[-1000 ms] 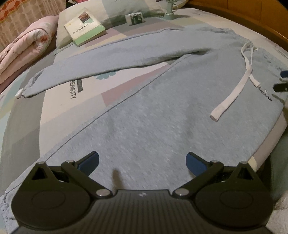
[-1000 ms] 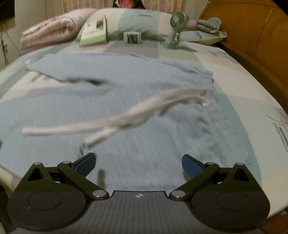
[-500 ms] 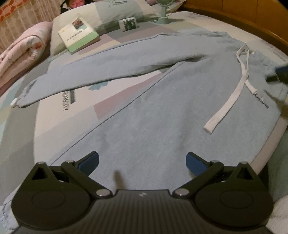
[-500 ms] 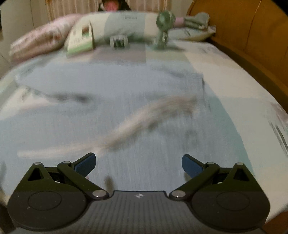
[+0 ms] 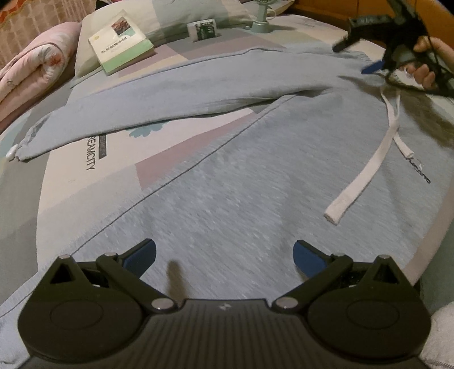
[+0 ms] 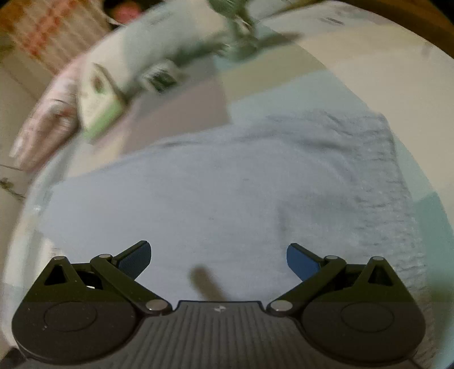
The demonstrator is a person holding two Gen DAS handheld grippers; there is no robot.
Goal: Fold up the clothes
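I see one pair of light blue sweatpants (image 5: 255, 176) spread flat on the bed (image 5: 71, 181), waistband toward the right edge, its two legs running toward the left edge; the far leg lies nearer the head of the bed, and patterned sheet shows between the two. One white drawstring (image 5: 366, 167) trails from the waistband across the near leg, with a second, shorter end just beside it. My left gripper (image 5: 224, 255) hovers over the near leg with its jaws spread wide, nothing between them. My right gripper (image 6: 218, 255) is over the waistband area, jaws likewise wide apart and empty; in the left view it appears at the far right corner, held by a hand (image 5: 428, 65). The right view is heavily blurred. At the head of the bed I count one book (image 5: 122, 42) leaning on a pillow (image 5: 198, 14), one small box (image 5: 205, 29), and the base of one small fan (image 5: 262, 22). A pink folded quilt (image 5: 28, 71) sits at the far left corner. I can make out no containers
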